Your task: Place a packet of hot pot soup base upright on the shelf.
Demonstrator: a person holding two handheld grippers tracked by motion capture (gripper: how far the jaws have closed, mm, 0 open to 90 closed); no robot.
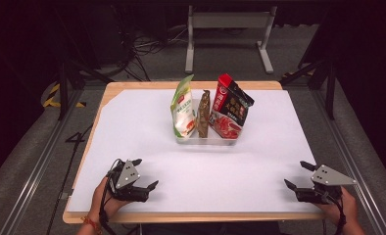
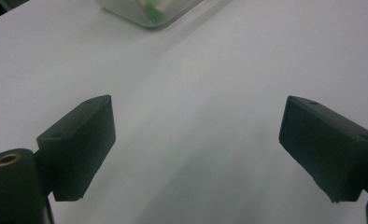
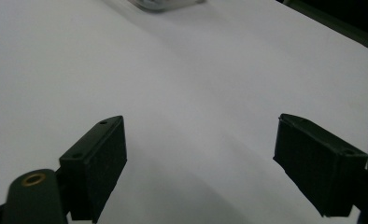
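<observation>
On the white sheet (image 1: 196,161), left tongs (image 1: 147,174) released wide, right tongs (image 1: 297,175) likewise, both empty

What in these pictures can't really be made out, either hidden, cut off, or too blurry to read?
- Print on the green-white bag, brown packet and red-black bag: too small in the high view.
- Clear tray: its floor is hidden by the packs; in the left gripper view it is blurred and cut by the top edge.
- Right hand: partly hidden under the tongs' grey plate.
</observation>
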